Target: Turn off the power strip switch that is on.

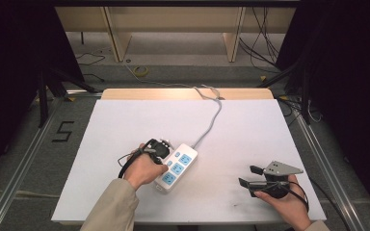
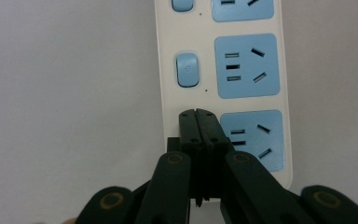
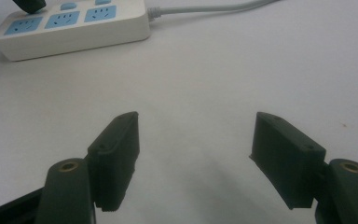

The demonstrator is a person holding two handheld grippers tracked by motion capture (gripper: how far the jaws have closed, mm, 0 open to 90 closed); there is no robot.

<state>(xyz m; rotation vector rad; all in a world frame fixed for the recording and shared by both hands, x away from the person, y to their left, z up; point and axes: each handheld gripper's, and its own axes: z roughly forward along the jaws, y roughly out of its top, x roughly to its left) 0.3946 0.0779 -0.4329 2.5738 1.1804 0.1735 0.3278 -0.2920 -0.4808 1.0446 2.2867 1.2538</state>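
Nearest the camera in the high view, two forearms come in from the bottom edge, each hand holding a gripper over the white surface [image 1: 125,125]. On the left, the left hand [image 1: 143,169] tilts the left gripper [image 2: 198,113] down onto a white power strip [image 1: 177,167], and its jaws are pressed together with nothing between them. In the left gripper view their tips rest at the strip's button side, beside the nearest blue socket [image 2: 251,137] and just short of a blue switch [image 2: 187,69].

That strip lies near the middle of the surface, toward its near edge. Its long axis runs diagonally, from the near left end up to the far right end, where a grey cord [image 1: 211,122] leaves it and trails to the far edge. Three blue sockets sit in a row along it.

Well apart on the right, the right hand [image 1: 289,204] holds the right gripper [image 1: 250,175] low over bare surface, pointing left, its jaws spread wide and empty.
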